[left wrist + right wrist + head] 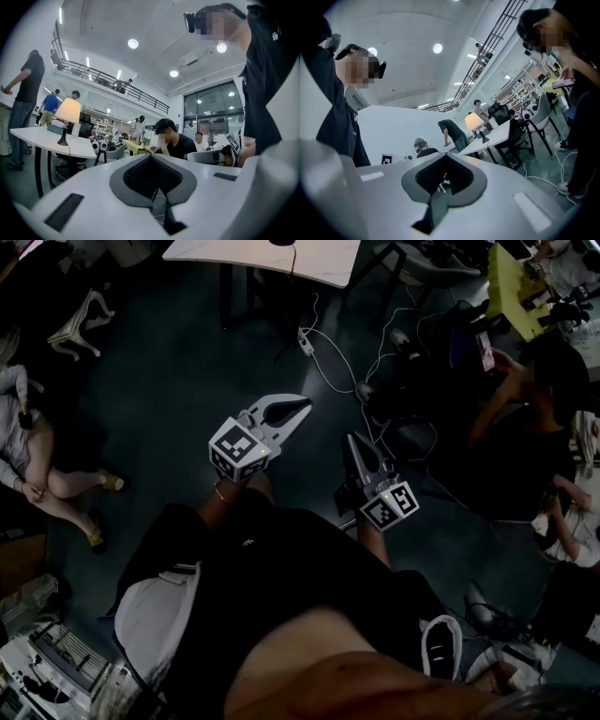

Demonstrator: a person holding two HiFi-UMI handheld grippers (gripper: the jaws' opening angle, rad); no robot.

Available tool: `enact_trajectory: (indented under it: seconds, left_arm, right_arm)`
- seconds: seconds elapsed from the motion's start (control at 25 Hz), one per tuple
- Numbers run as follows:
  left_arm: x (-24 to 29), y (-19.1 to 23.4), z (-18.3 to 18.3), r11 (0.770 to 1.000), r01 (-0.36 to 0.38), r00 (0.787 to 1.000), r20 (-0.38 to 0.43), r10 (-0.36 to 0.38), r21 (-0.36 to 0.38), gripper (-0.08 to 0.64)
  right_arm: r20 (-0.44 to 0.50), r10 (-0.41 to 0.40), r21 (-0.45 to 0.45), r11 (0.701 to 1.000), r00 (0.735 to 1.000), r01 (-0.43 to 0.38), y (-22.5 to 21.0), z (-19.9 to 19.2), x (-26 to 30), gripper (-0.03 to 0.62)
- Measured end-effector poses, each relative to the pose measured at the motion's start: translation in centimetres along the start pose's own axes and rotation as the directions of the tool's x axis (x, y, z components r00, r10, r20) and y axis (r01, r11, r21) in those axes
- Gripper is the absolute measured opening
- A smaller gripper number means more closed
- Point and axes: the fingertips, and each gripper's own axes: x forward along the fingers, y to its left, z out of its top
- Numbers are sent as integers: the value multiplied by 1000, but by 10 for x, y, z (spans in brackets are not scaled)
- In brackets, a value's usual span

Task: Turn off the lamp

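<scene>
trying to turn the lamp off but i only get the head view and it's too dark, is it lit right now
Observer: Yes. In the left gripper view the lamp has a glowing shade.
Operator: anyone close to it
Observer: In the right gripper view a person in a dark top bends over near the end of its table.
Operator: are my fingers holding anything
Observer: No. The left gripper and right gripper both have their fingers shut together, nothing between.
</scene>
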Motion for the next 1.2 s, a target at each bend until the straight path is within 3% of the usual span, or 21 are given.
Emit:
enact_trajectory:
  seconds: [0.2, 0.48, 0.92, 1.2]
  left_arm:
    - [-29, 67, 11, 993, -112, 993, -18, 113, 37, 8]
    - [-58, 132, 49, 983, -181, 983, 42, 180, 33, 8]
    - [-79, 177, 59, 978, -202, 979, 38, 200, 54, 8]
    - [-88, 181, 42, 974, -227, 973, 50, 226, 3, 8]
  right_arm:
    - [-44, 61, -10, 998, 997, -62, 2, 11, 74, 1]
    - [-56, 118, -53, 991, 991, -121, 8, 25, 157, 0]
    - [-32, 85, -30, 996, 996, -86, -6, 19, 201, 1]
    - [-49, 77, -8, 997, 996, -77, -8, 11, 200, 0]
